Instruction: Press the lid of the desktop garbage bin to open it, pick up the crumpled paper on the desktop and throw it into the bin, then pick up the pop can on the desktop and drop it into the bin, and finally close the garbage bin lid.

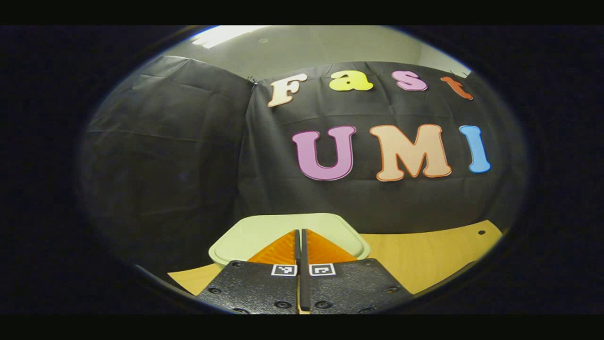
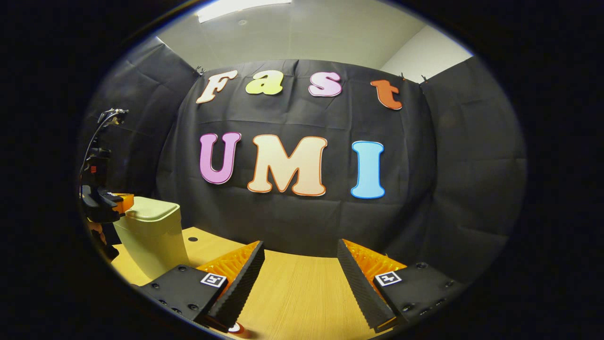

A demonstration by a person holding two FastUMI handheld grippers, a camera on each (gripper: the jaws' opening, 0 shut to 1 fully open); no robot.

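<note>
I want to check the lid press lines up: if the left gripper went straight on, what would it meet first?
Probably the bin lid: the left gripper, fingers together, sits right over it.

The bin (image 1: 288, 236) is viewed close from just above its lid; from the right, farther back, bin (image 2: 151, 236) and counter (image 2: 302, 288) are shared.

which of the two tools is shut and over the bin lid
The left tool: its fingers are together above the pale green bin lid. The right tool is spread wide over the bare wooden table.
</note>
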